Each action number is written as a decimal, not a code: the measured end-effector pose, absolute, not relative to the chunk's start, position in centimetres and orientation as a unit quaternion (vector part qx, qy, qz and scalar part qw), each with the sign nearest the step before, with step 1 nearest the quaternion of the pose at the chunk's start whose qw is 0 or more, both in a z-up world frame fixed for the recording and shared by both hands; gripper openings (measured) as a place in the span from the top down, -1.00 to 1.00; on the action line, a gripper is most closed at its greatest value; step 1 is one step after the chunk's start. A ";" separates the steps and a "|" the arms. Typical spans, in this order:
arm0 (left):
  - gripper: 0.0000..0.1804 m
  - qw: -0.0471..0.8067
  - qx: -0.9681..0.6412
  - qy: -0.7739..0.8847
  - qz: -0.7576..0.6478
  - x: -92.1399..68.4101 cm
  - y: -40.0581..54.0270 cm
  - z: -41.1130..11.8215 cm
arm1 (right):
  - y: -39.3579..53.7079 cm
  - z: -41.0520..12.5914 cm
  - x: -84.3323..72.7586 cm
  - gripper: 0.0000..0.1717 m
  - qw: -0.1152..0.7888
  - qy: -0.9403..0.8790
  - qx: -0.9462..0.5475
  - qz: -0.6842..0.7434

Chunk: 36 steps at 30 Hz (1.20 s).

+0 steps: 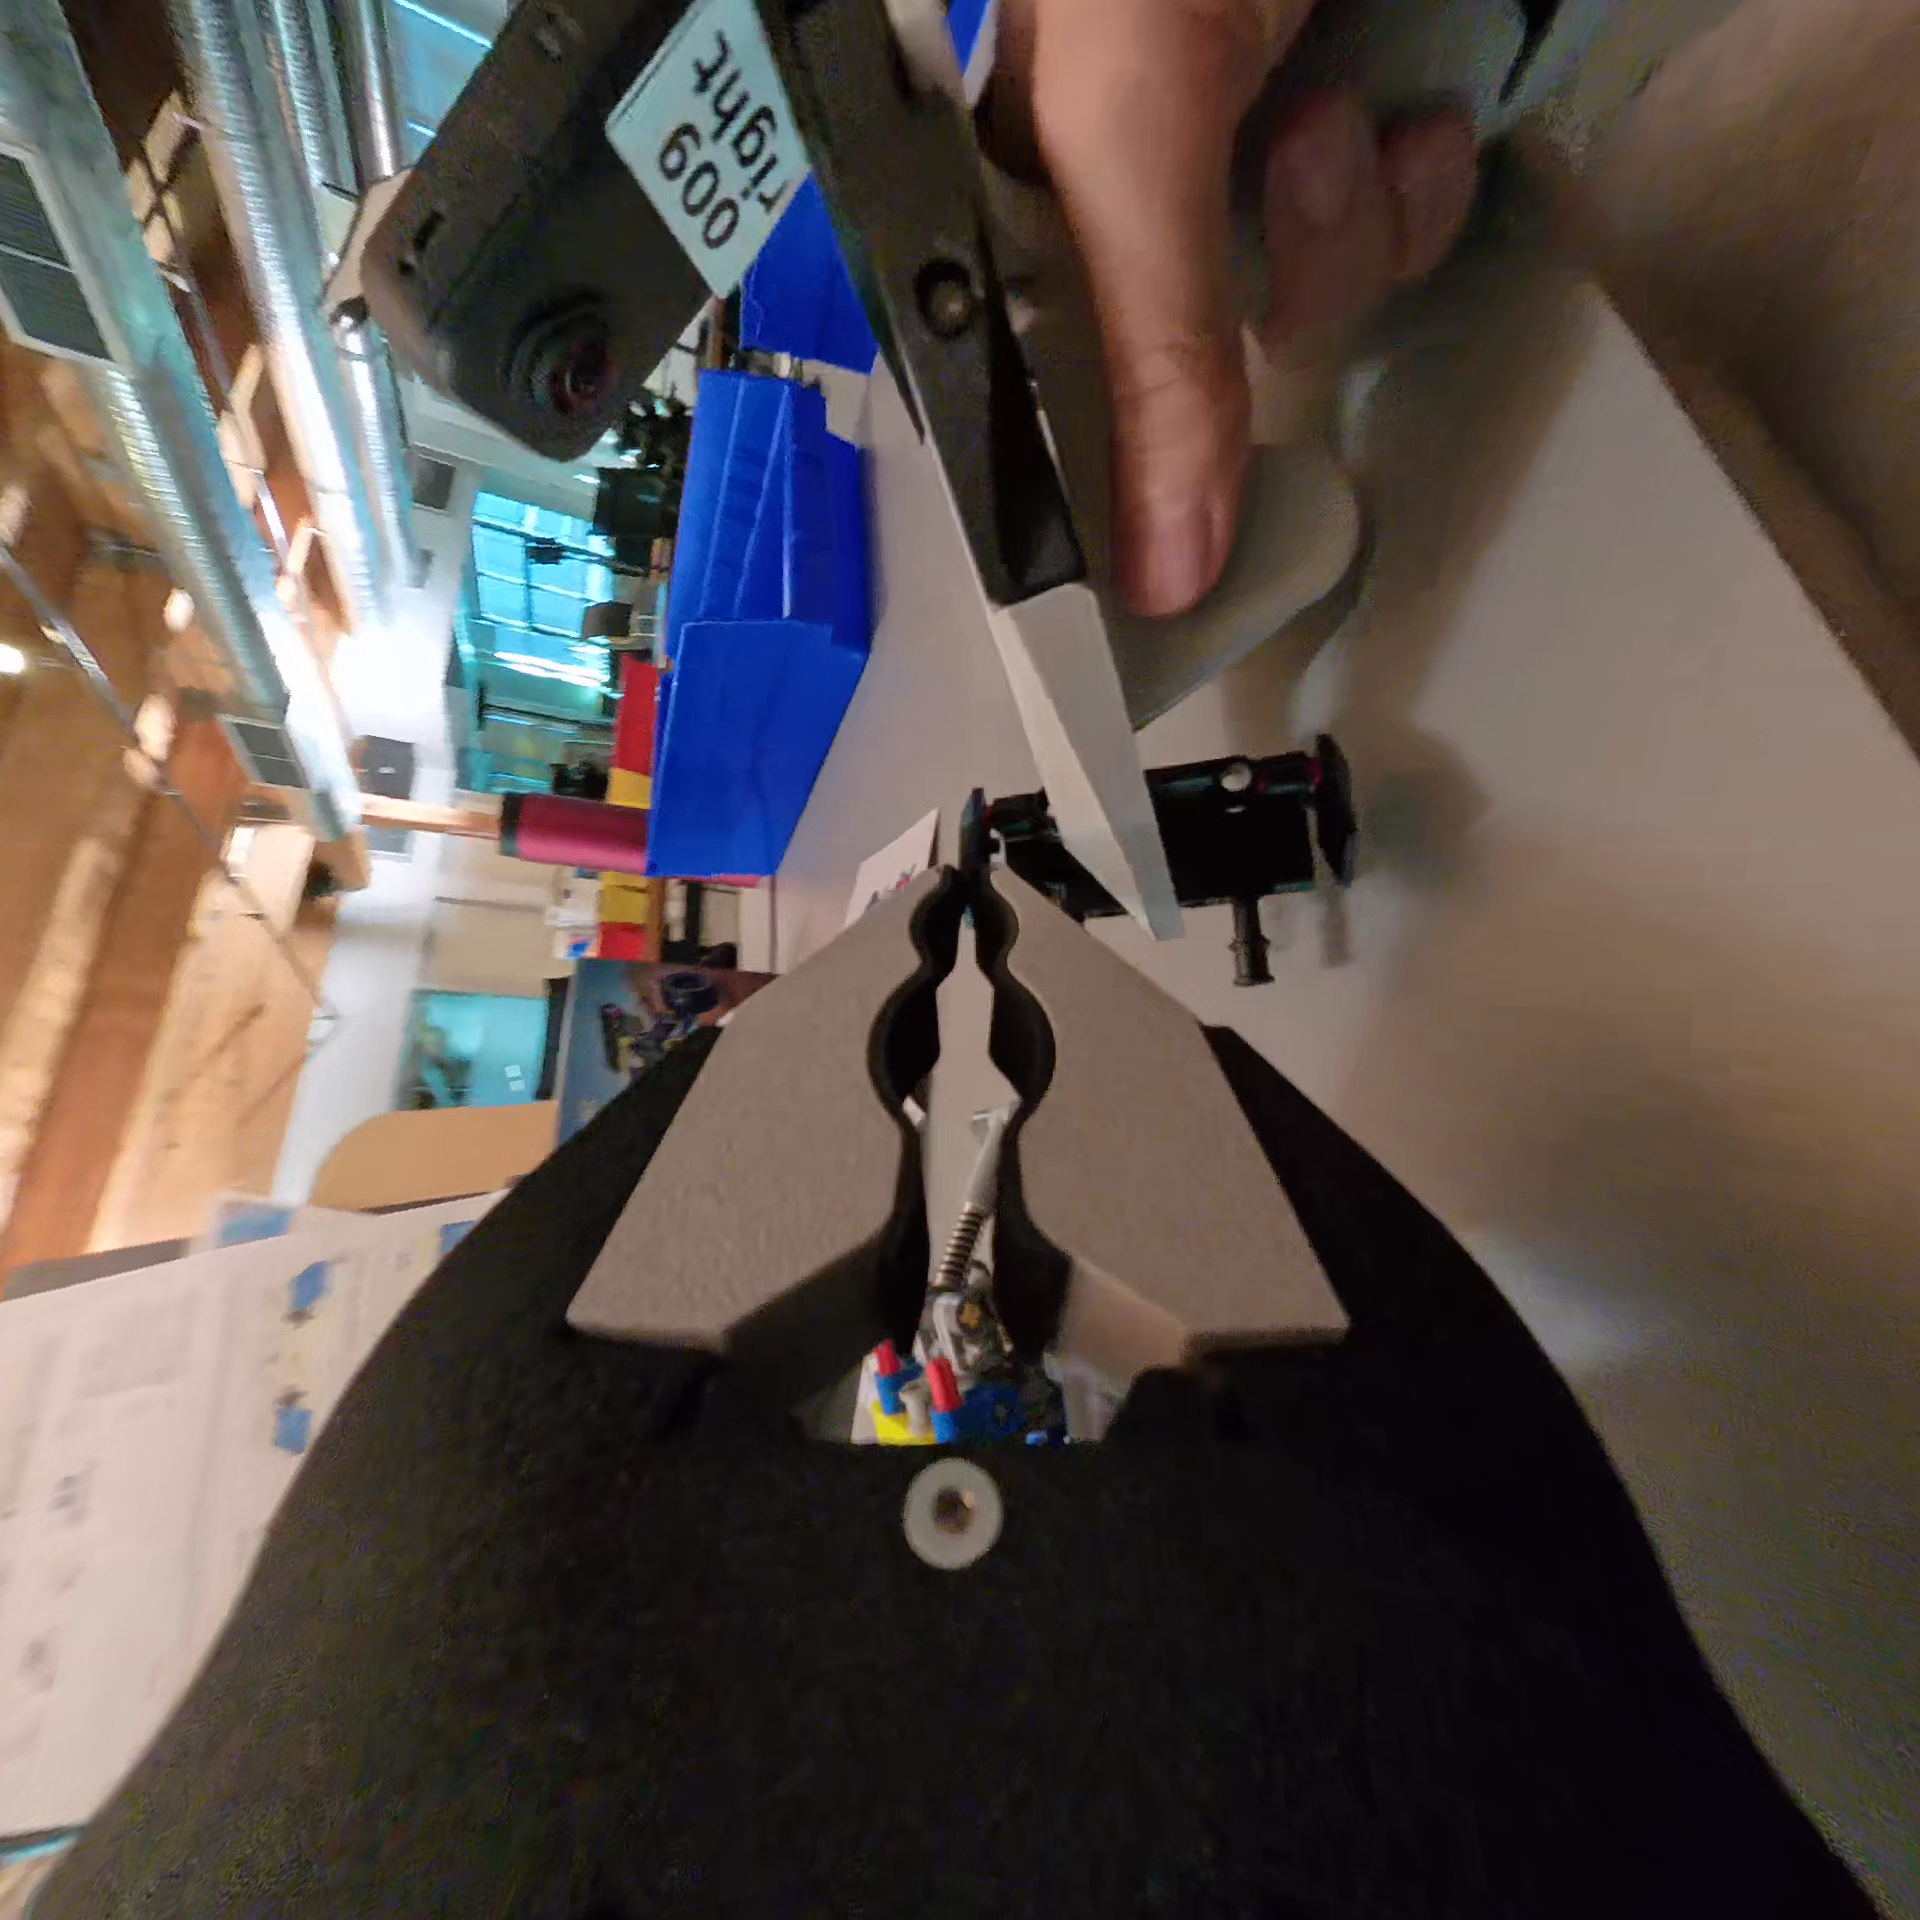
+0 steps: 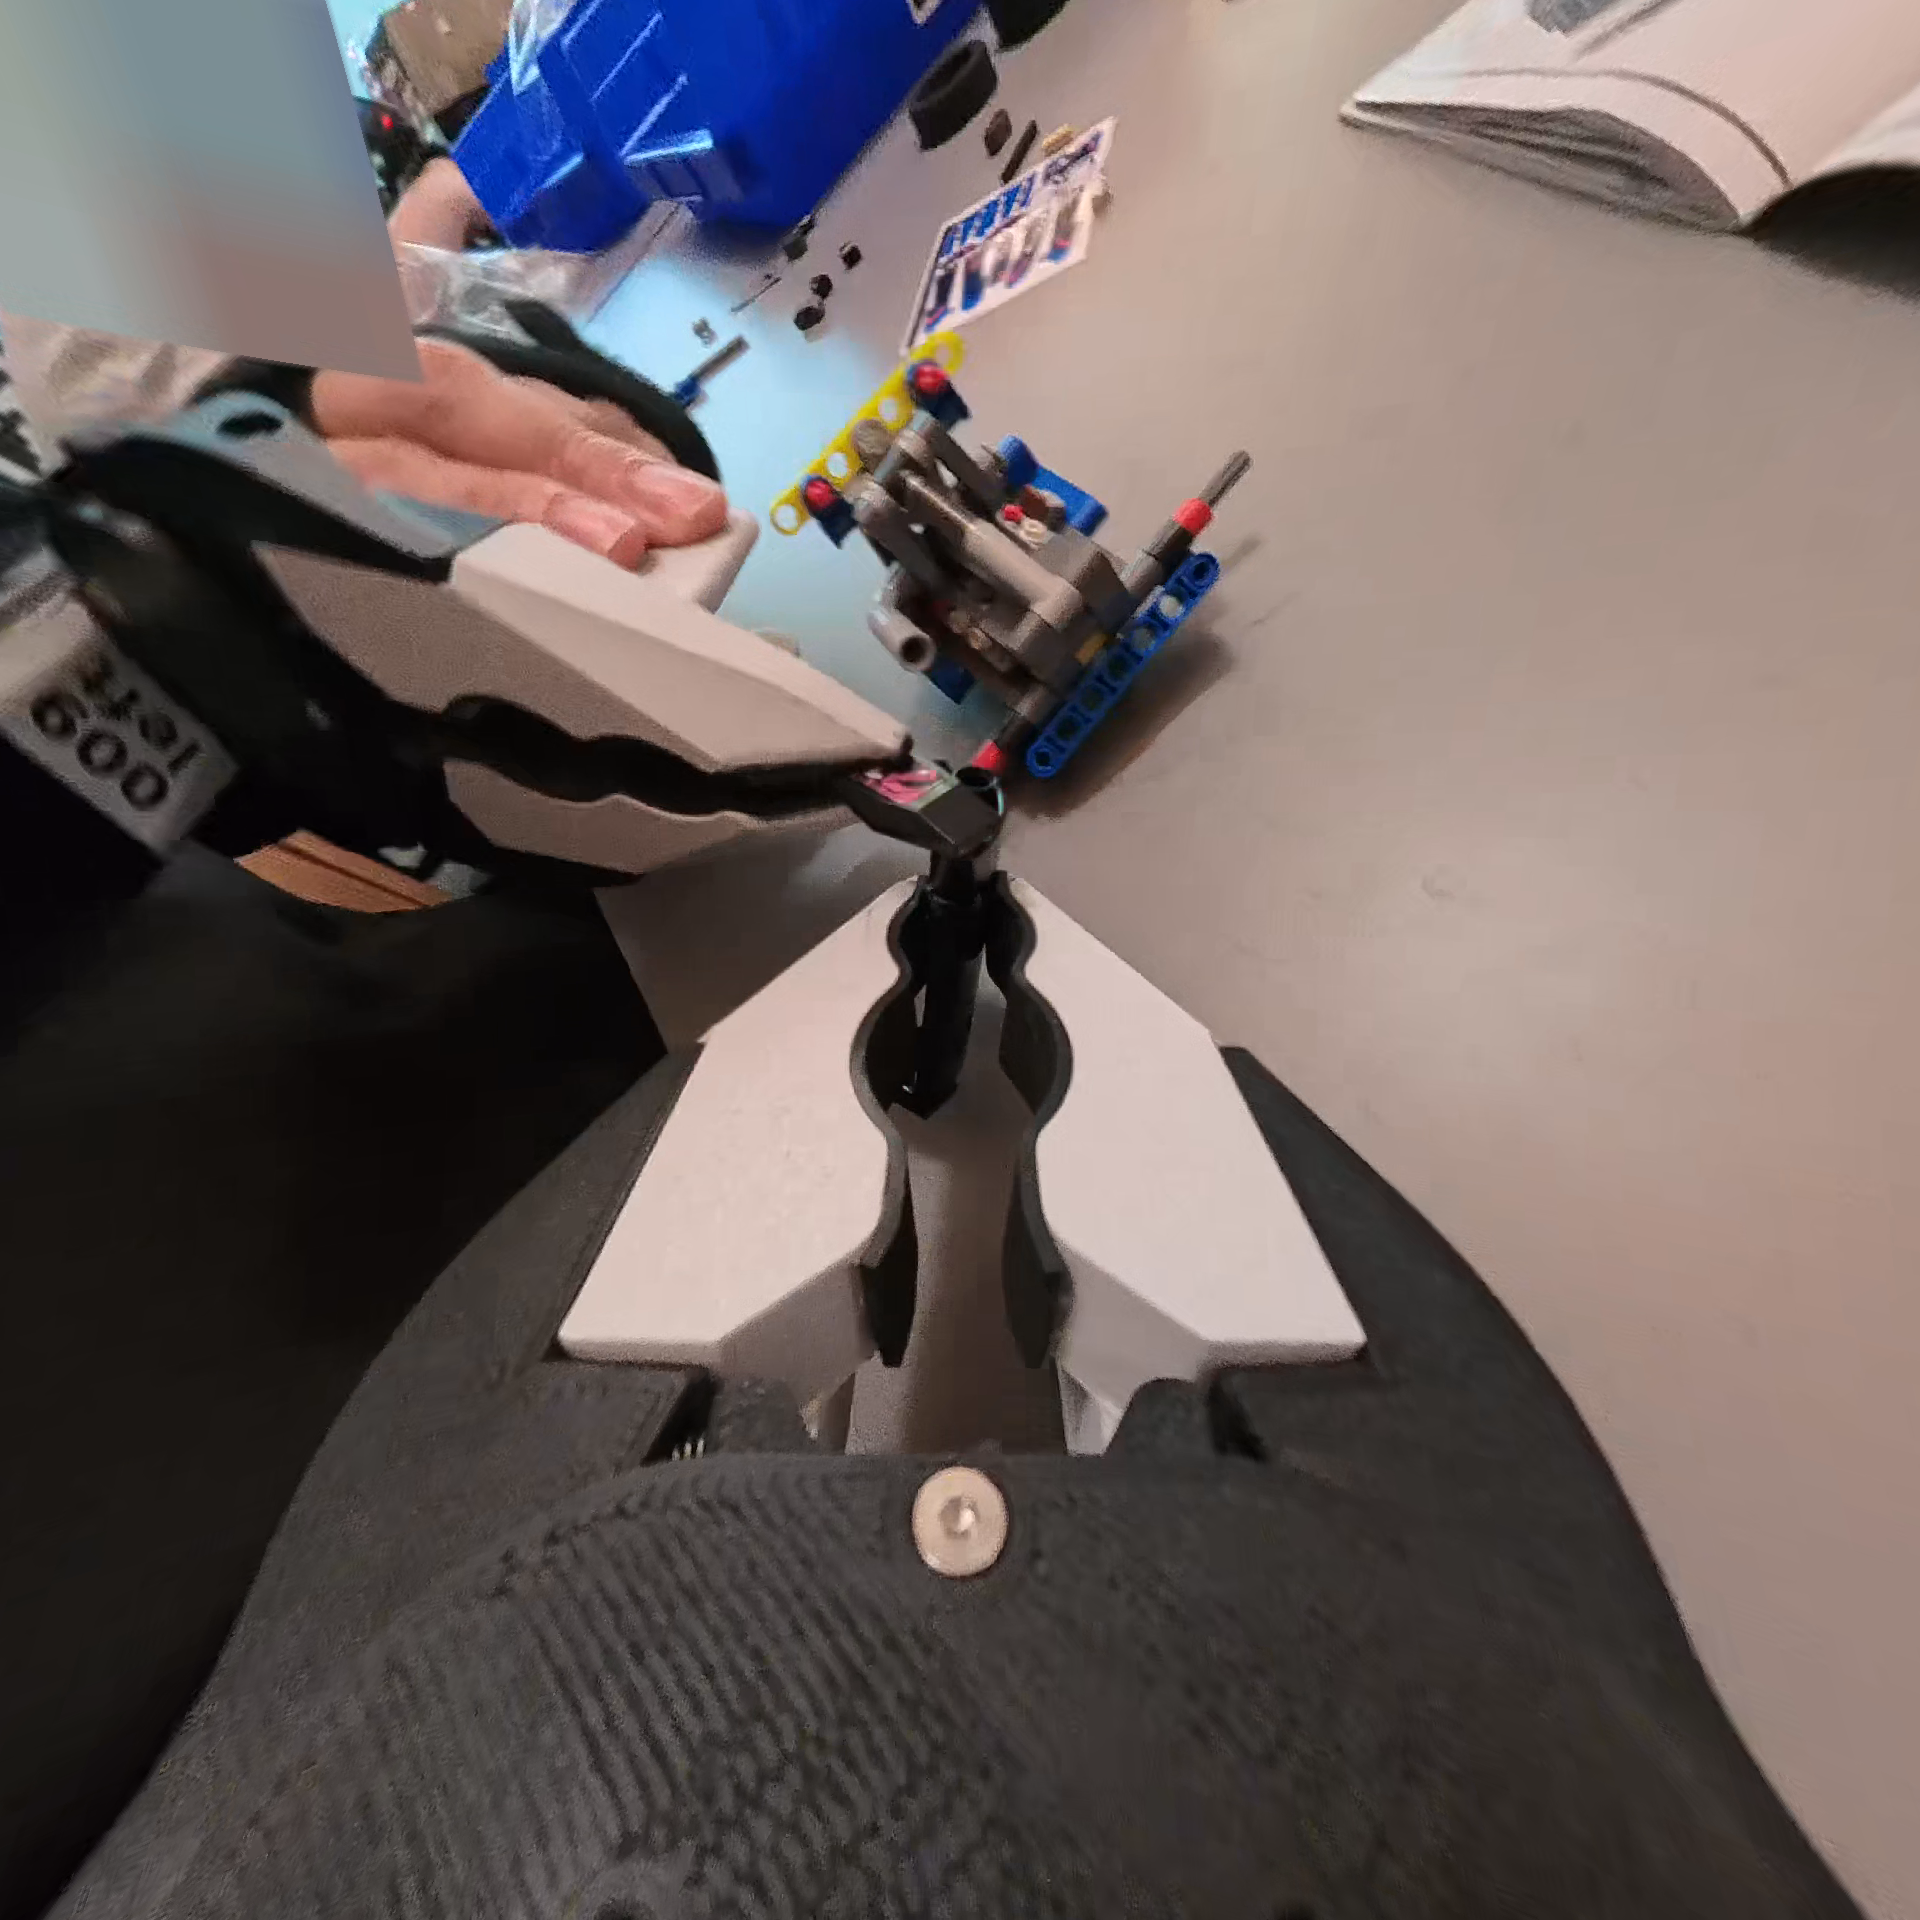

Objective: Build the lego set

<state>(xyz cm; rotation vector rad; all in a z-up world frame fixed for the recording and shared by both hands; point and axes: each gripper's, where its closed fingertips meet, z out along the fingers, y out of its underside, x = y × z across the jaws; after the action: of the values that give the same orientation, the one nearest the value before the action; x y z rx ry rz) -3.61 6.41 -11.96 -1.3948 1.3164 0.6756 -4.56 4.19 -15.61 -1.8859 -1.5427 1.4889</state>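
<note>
My right gripper is shut on the black stem of a small black brick assembly and holds it above the grey table. At the top of the assembly is a black panel with a pink sticker. My left gripper comes in from the left and is shut on that panel's edge. In the left wrist view my left gripper pinches a thin black plate at one end of the assembly. The right gripper's white finger crosses in front of the assembly, with a hand on its handle.
A grey, blue and yellow brick build lies on the table just beyond the grippers. Behind it are a sticker sheet, small loose parts, a black tyre and blue bins. An open booklet lies at the far right. The tips of both grippers are at nearly the same place.
</note>
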 end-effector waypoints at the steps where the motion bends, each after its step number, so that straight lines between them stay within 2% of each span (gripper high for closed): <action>1: 1.00 0.527 -0.575 0.548 0.301 -3.6 6.6 -12.1 | 4.3 -15.9 -4.5 0.91 0.140 -0.529 -0.658 0.517; 4: 1.00 0.529 -0.571 0.536 0.328 -3.6 7.0 -11.9 | 4.6 -15.7 -4.5 0.90 0.137 -0.510 -0.664 0.529; 11: 1.00 0.543 -0.614 0.502 0.276 -3.8 8.0 -11.6 | 6.0 -14.9 -4.9 0.91 0.175 -0.488 -0.666 0.536; 13: 1.00 0.547 -0.627 0.491 0.257 -3.9 8.2 -11.4 | 6.2 -14.3 -4.8 0.82 0.195 -0.488 -0.657 0.541; 14: 1.00 0.548 -0.635 0.490 0.239 -3.8 8.1 -11.3 | 6.4 -14.5 -4.6 0.90 0.205 -0.493 -0.659 0.530; 22: 1.00 0.519 -0.628 0.490 0.311 -4.3 8.8 -12.0 | 6.9 -15.6 -4.7 0.90 0.182 -0.467 -0.693 0.518; 30: 0.99 0.535 -0.660 0.454 0.269 -4.2 9.5 -12.0 | 7.6 -15.4 -4.7 0.90 0.197 -0.452 -0.698 0.519; 36: 0.96 0.511 -0.617 0.524 0.291 -3.6 9.2 -12.4 | 7.1 -15.5 -4.6 0.91 0.183 -0.465 -0.692 0.521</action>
<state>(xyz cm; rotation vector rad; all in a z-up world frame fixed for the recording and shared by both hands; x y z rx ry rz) -3.65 9.19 -12.44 -1.4850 1.2604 0.7010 -4.59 7.14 -15.54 -1.9523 -1.3131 1.4693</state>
